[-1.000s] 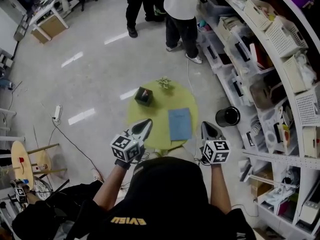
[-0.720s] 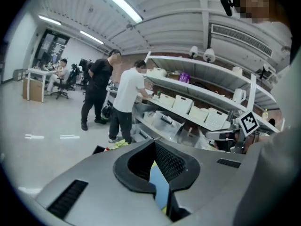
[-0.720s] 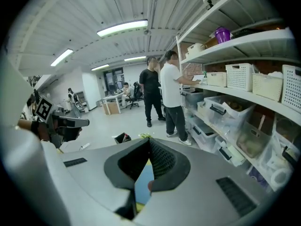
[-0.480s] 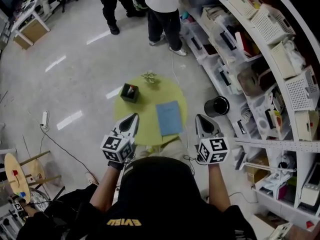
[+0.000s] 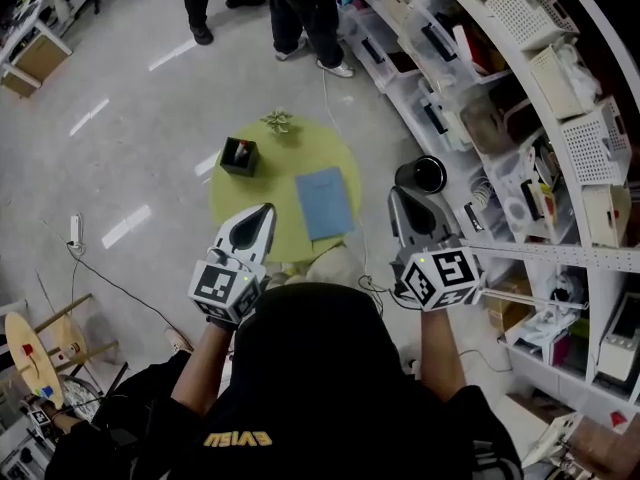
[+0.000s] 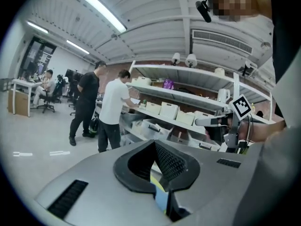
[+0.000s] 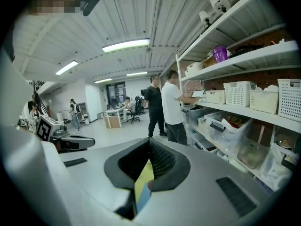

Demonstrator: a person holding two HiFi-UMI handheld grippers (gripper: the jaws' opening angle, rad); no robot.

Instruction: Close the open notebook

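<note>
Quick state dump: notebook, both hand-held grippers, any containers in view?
notebook: closed, flat on the round table
left hand-held gripper: shut, empty
right hand-held gripper: shut, empty
black box: upright on the table, top open
black bin: upright on the floor, top open

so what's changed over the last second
Both grippers rose toward the head camera, the right gripper more than the left gripper. Neither took hold of anything. Unchanged: both sets of jaws are shut and empty, and the blue notebook lies closed on the yellow table with the black box and small plant.
</note>
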